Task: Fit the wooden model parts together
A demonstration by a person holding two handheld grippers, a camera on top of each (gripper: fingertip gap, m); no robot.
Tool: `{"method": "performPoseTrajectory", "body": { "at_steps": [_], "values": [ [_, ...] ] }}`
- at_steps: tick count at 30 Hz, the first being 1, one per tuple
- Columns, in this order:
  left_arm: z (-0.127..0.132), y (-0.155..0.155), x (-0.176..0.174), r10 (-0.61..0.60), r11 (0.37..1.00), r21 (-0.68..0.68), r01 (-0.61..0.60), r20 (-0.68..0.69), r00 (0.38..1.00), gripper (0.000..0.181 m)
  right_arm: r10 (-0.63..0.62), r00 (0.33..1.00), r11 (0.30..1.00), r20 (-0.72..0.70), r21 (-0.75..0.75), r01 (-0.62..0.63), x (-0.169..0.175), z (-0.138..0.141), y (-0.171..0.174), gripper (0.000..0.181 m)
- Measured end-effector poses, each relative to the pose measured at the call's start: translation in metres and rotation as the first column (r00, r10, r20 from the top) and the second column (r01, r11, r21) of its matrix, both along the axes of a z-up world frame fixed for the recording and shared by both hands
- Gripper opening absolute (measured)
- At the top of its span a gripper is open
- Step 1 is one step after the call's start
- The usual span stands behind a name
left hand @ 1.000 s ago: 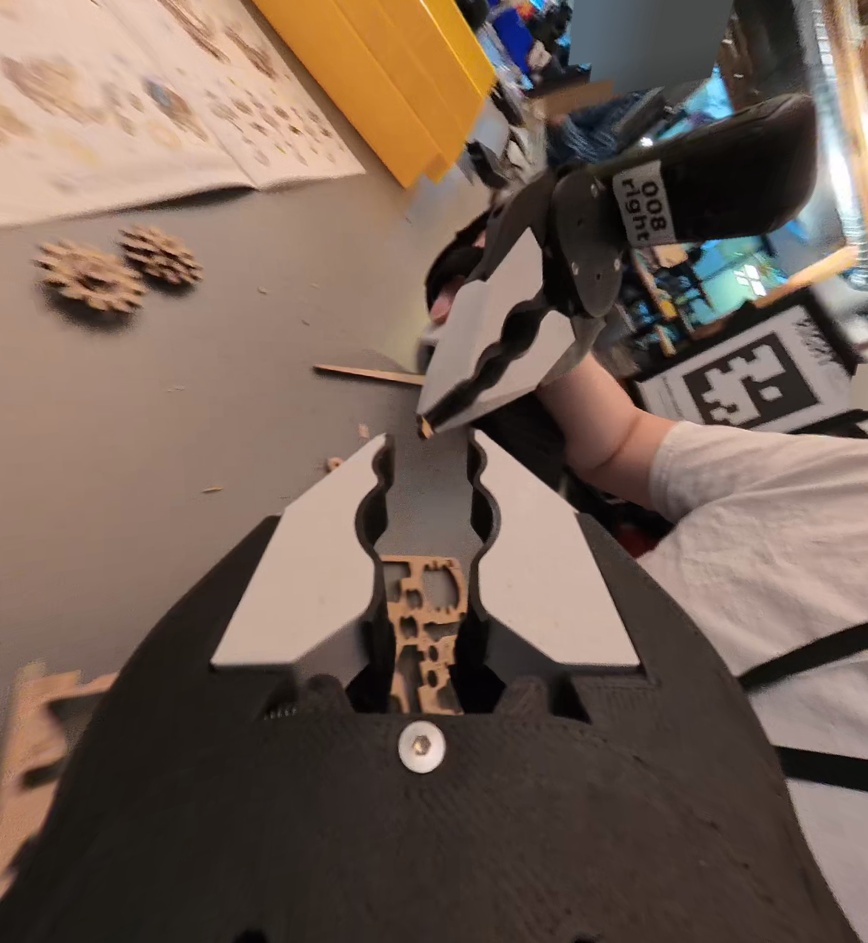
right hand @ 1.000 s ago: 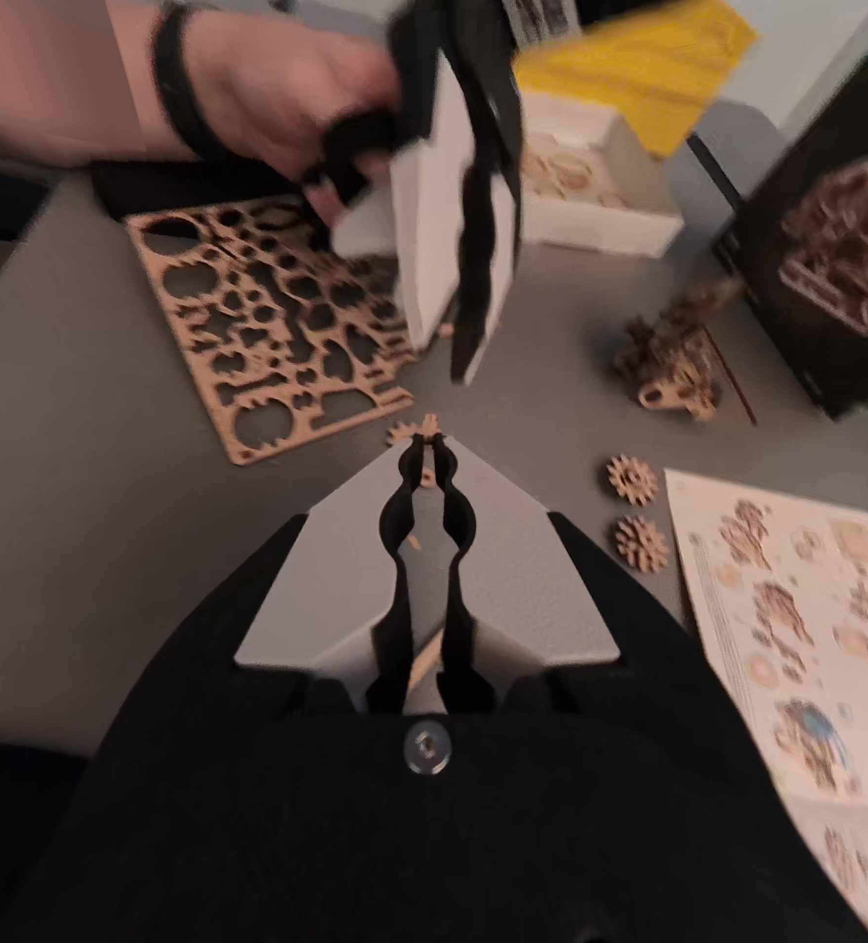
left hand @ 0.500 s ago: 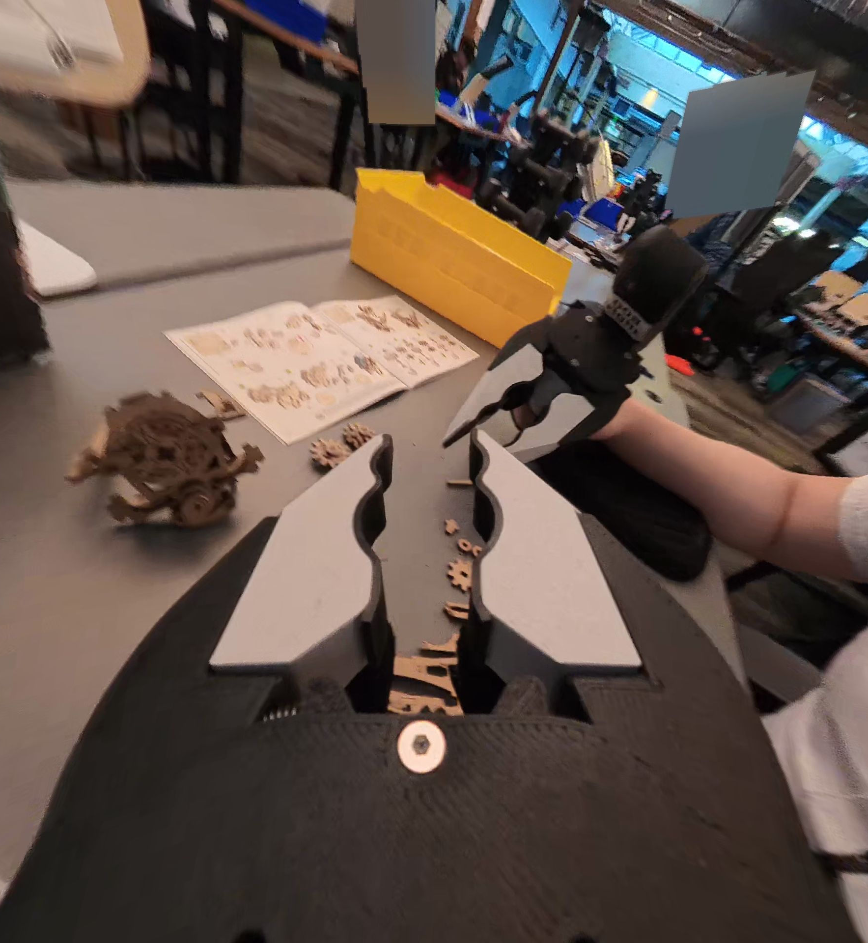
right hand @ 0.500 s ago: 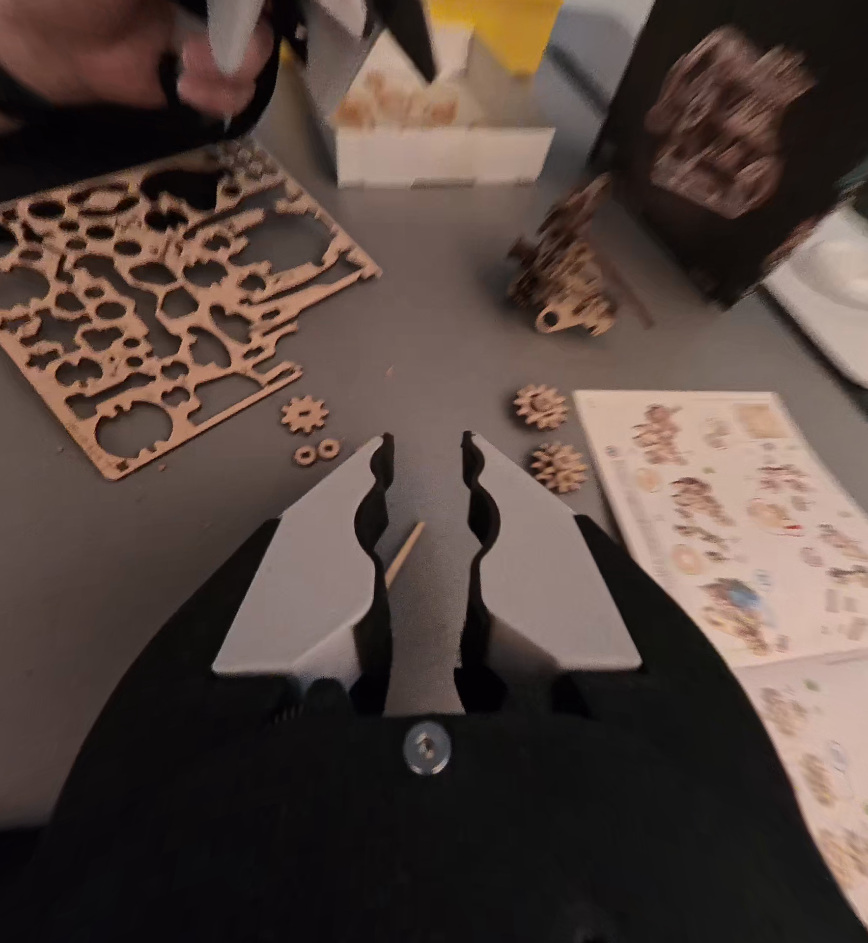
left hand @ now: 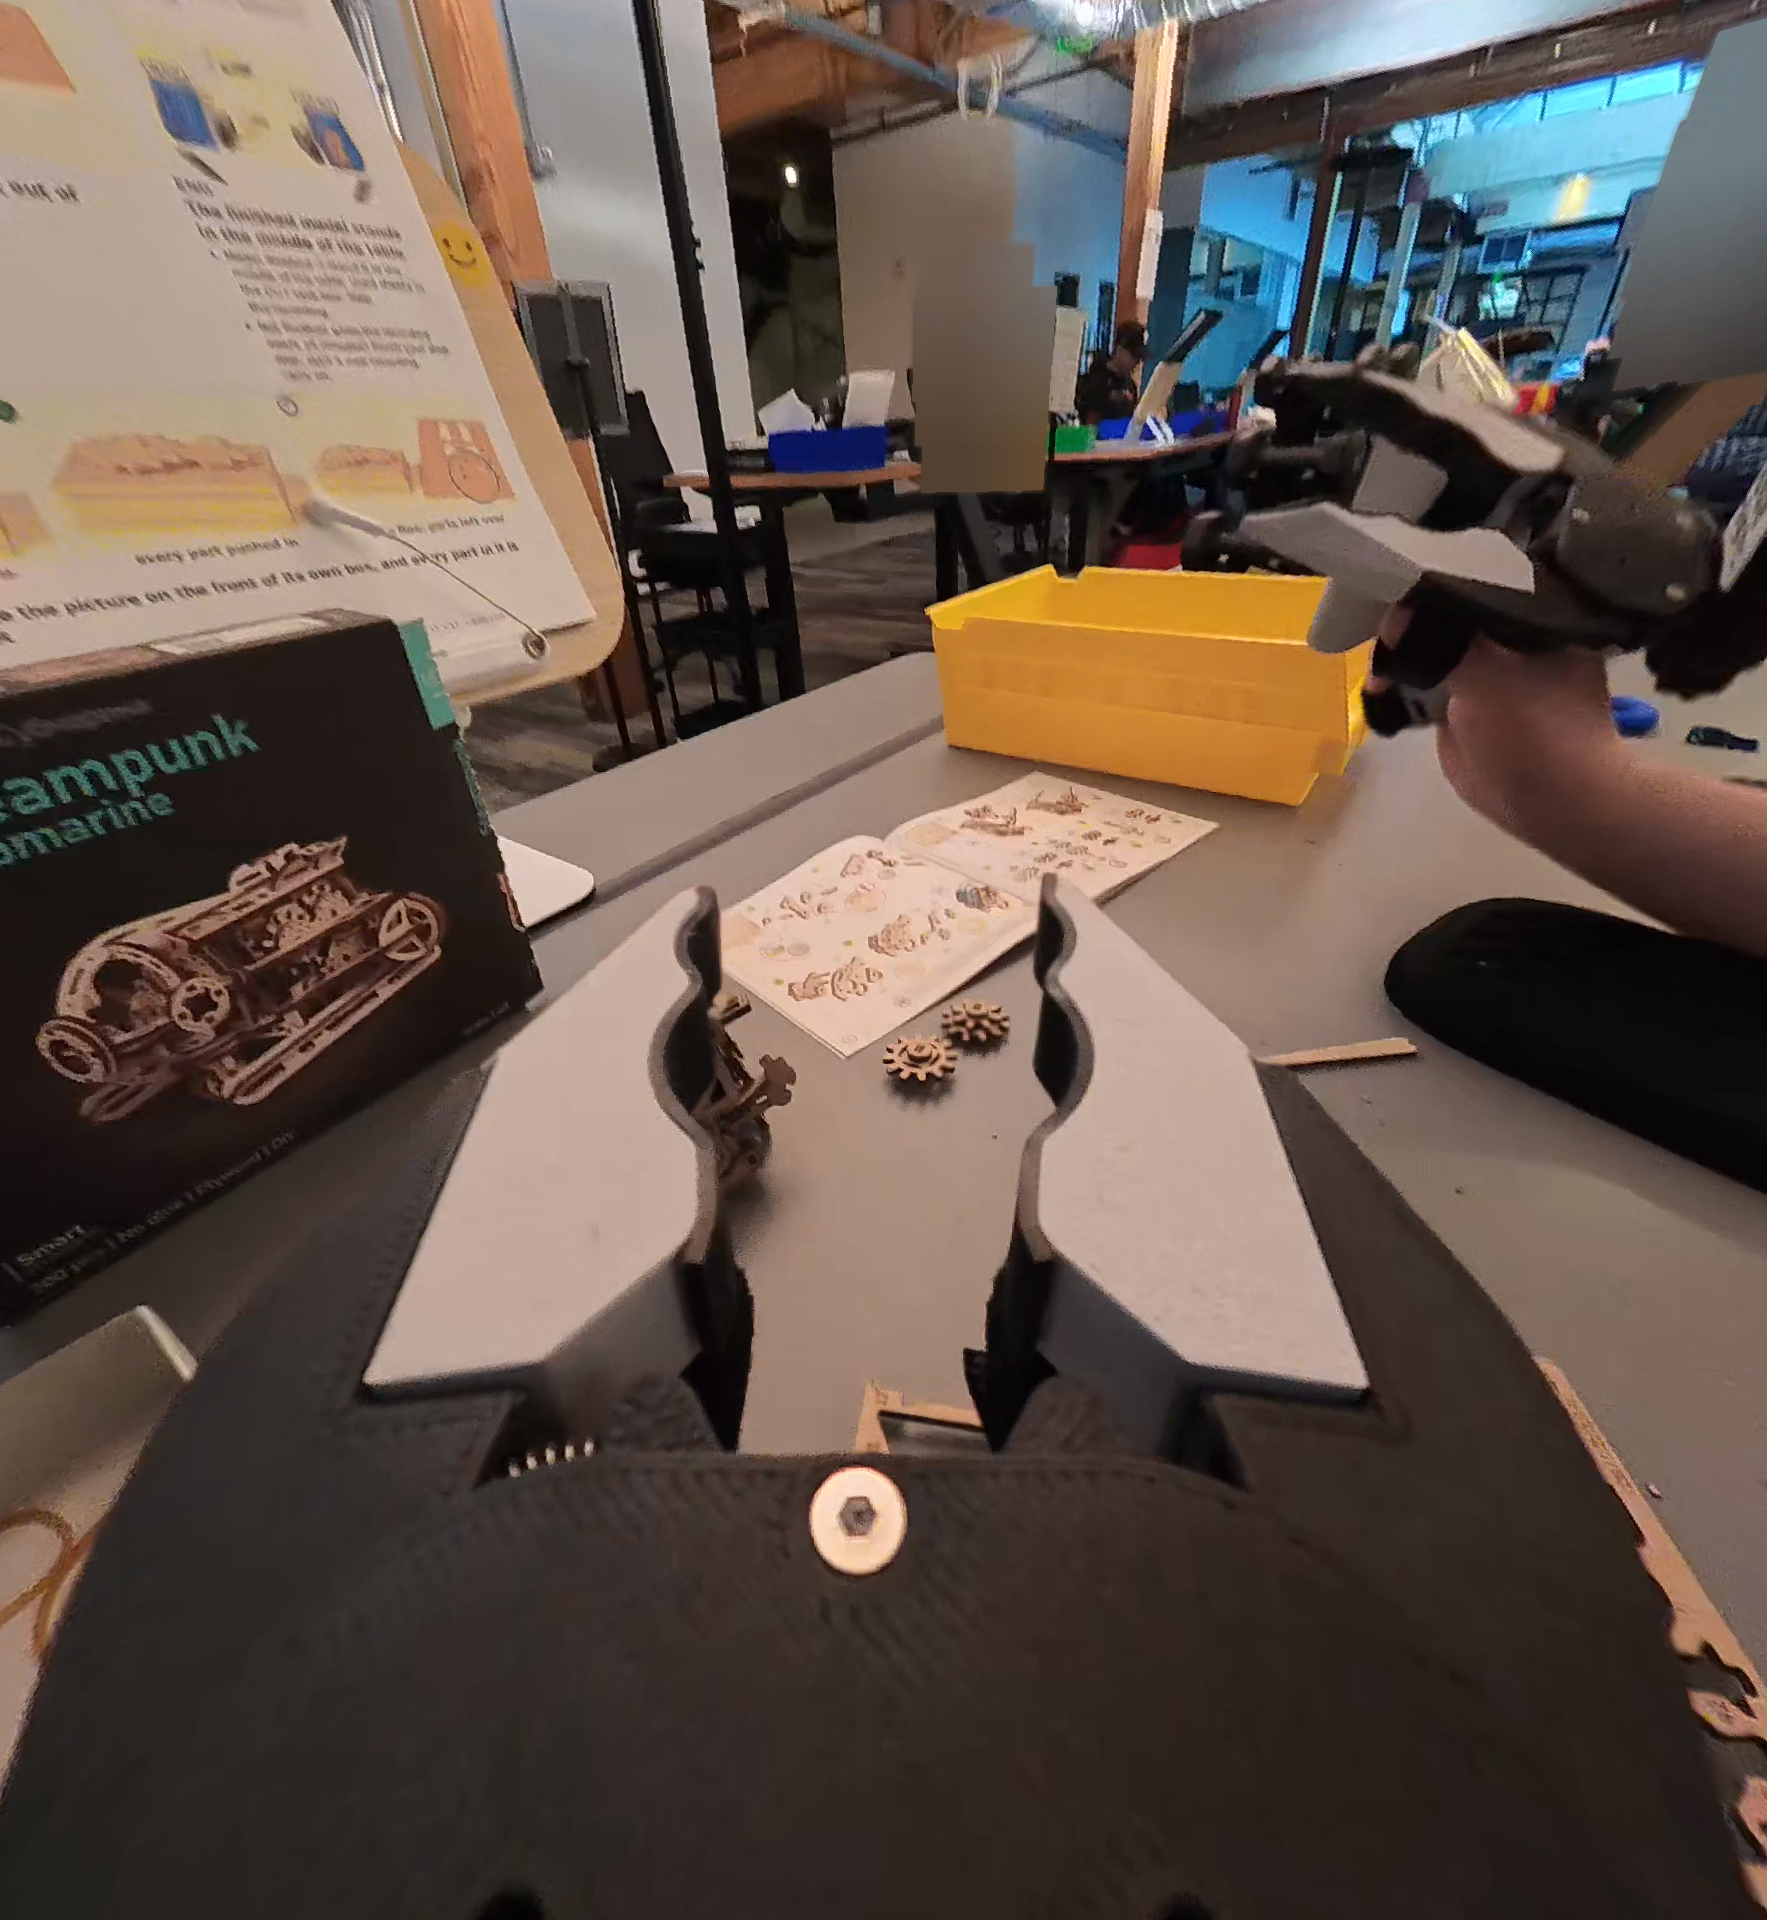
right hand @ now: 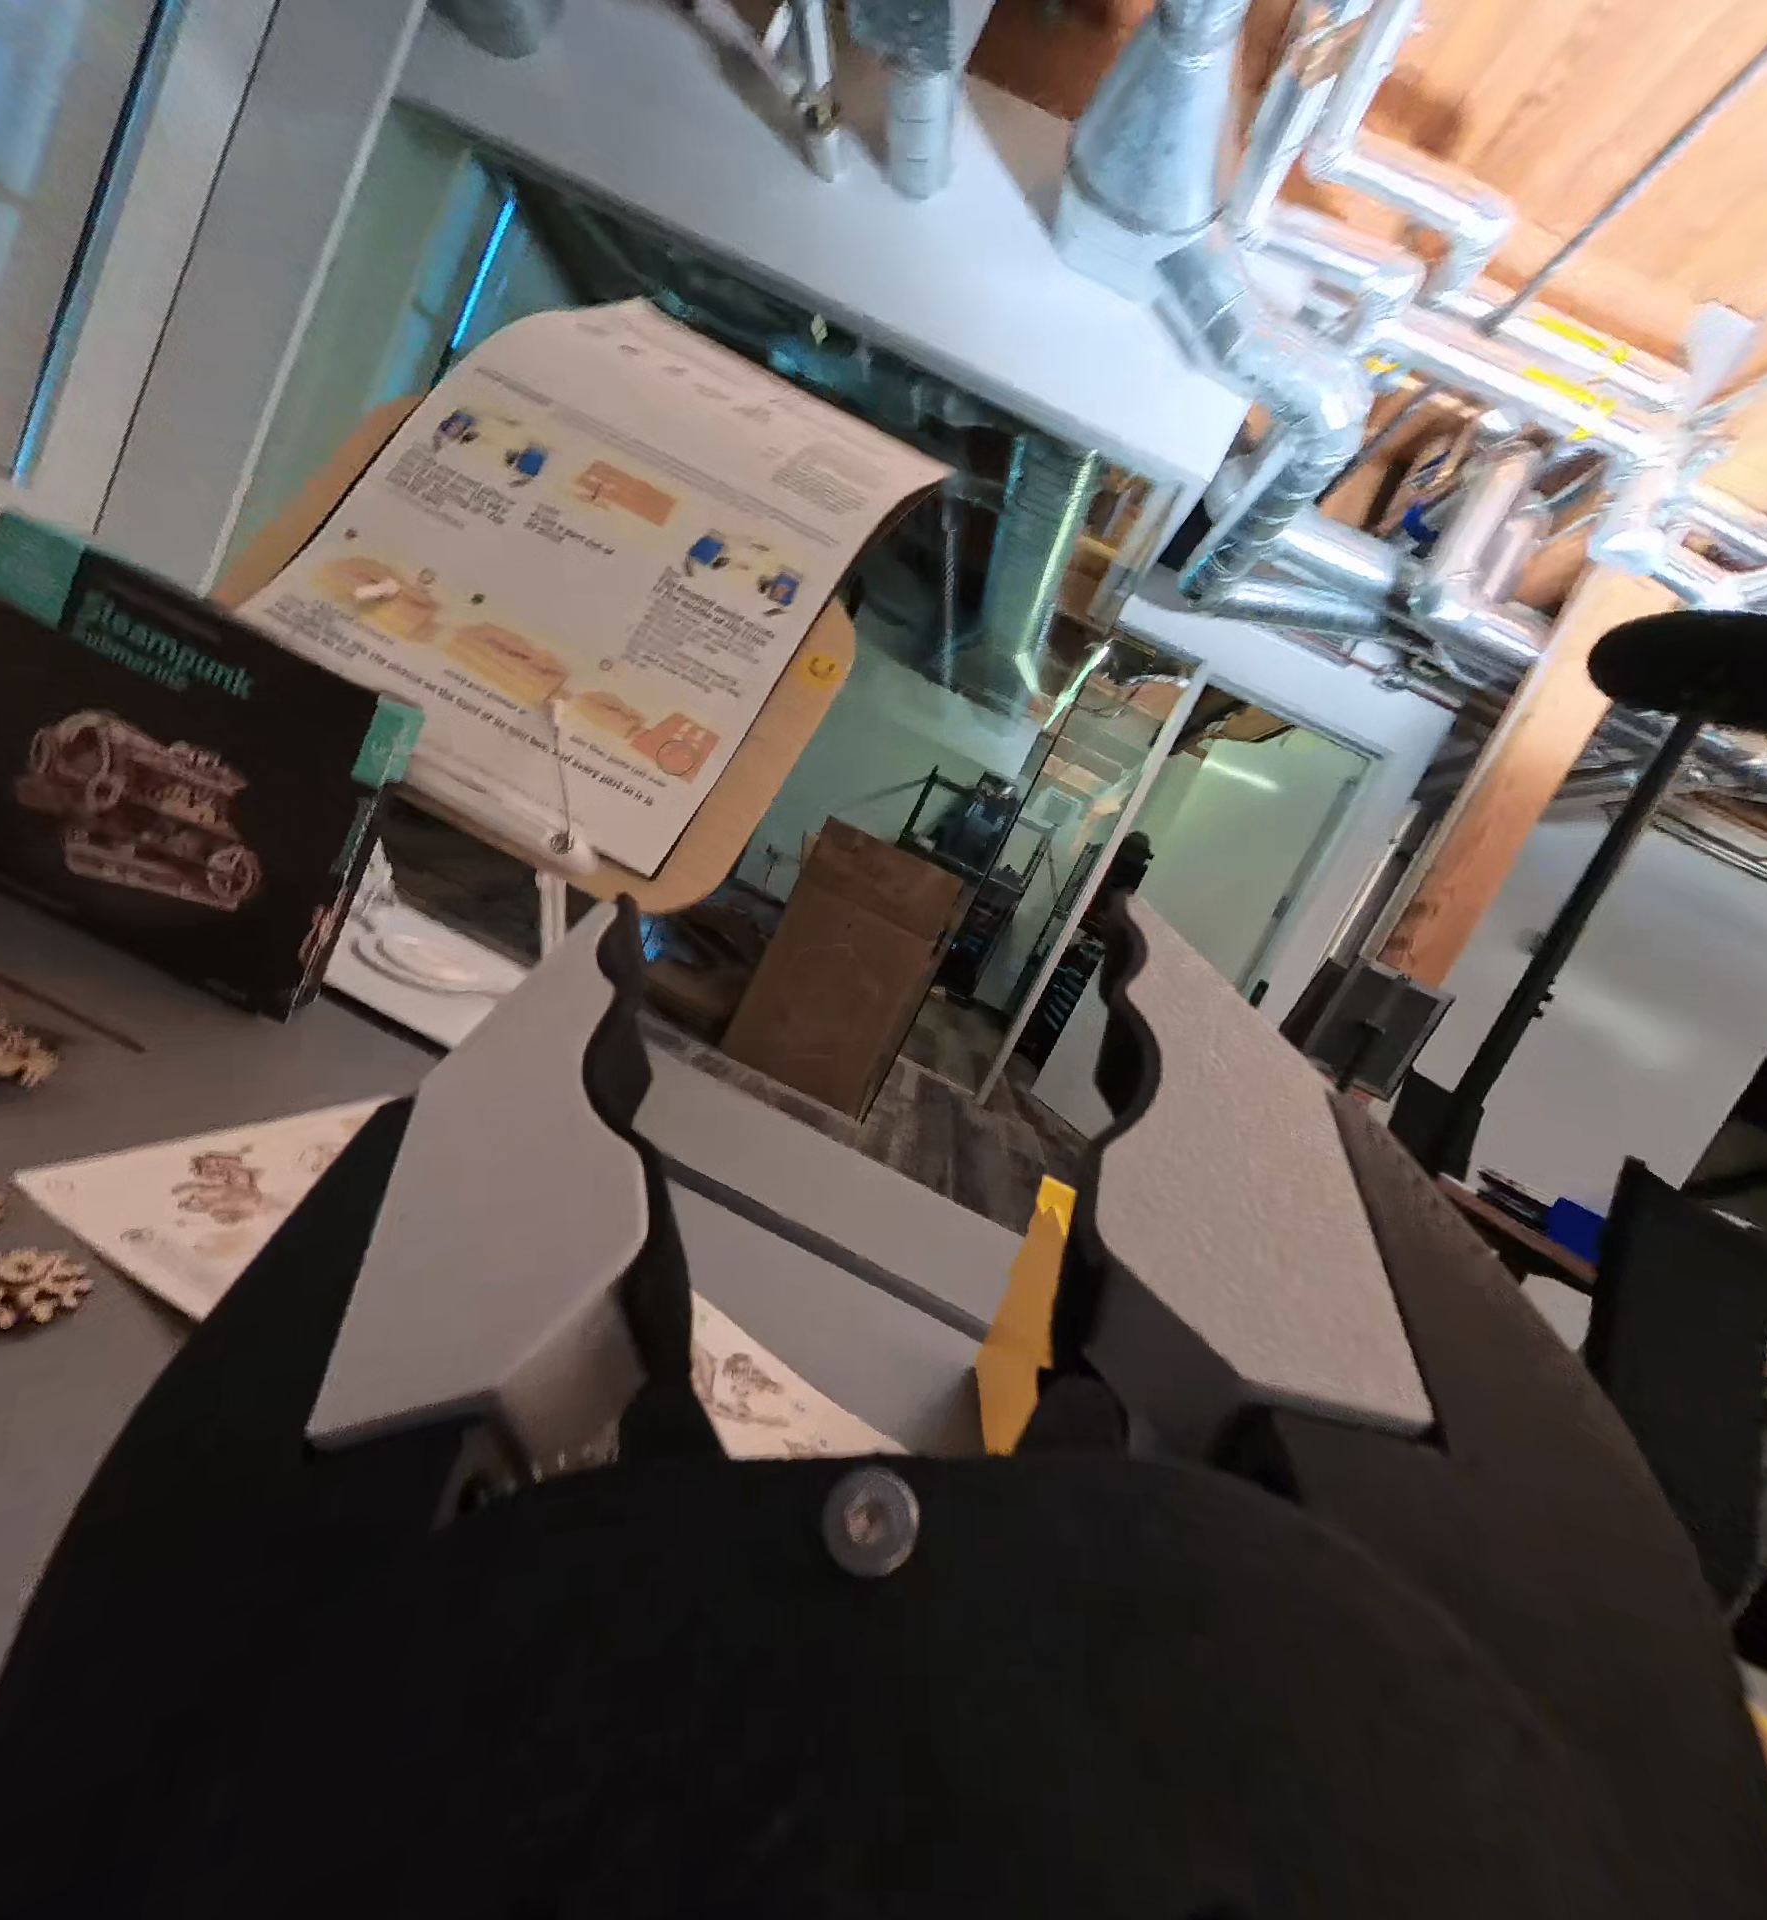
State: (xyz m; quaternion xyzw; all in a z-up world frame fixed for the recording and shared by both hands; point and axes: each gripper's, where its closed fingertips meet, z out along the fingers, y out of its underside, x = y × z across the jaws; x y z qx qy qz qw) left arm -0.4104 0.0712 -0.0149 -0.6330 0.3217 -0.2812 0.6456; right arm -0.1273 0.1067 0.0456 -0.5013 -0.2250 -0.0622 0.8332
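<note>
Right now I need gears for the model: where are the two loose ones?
In the left wrist view, the two gears lie on the table between the open left gripper's fingertips, just before the booklet.

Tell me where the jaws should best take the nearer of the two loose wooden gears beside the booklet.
Probably across its toothed rim, coming straight down from above. The nearer gear lies flat on the grey table, so its thin edge offers no side purchase. It sits apart from the second gear, leaving room. The left gripper is open and closest.
</note>
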Motion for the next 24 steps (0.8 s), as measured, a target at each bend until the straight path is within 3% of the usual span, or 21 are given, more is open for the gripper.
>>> {"method": "performPoseTrajectory", "body": {
  "at_steps": [3,7,11,19,24],
  "values": [
    [0.006,-0.004,-0.004,-0.006,1.0,0.027,0.004,0.075,0.997,0.065,-0.084,0.995,0.993,-0.061,0.083,0.089,0.019,-0.002,-0.009,0.06],
    [0.013,-0.014,-0.005,-0.007,0.996,0.086,0.001,0.071,0.997,0.057,-0.184,0.983,0.98,-0.019,0.075,0.185,0.033,-0.015,-0.012,0.044],
    [0.01,-0.014,-0.006,0.057,0.983,0.175,-0.058,0.007,0.998,0.046,-0.147,0.989,0.989,-0.022,0.024,0.148,0.031,-0.025,-0.008,0.041],
    [0.005,-0.024,0.008,-0.017,0.995,0.094,0.015,0.026,1.0,0.053,-0.173,0.984,0.984,-0.039,0.035,0.175,0.037,-0.023,-0.011,0.04],
    [0.001,-0.021,0.01,-0.075,0.997,-0.002,0.075,0.063,0.995,0.053,-0.122,0.991,0.99,-0.062,0.062,0.126,0.035,-0.01,-0.016,0.04]
  ]
}}
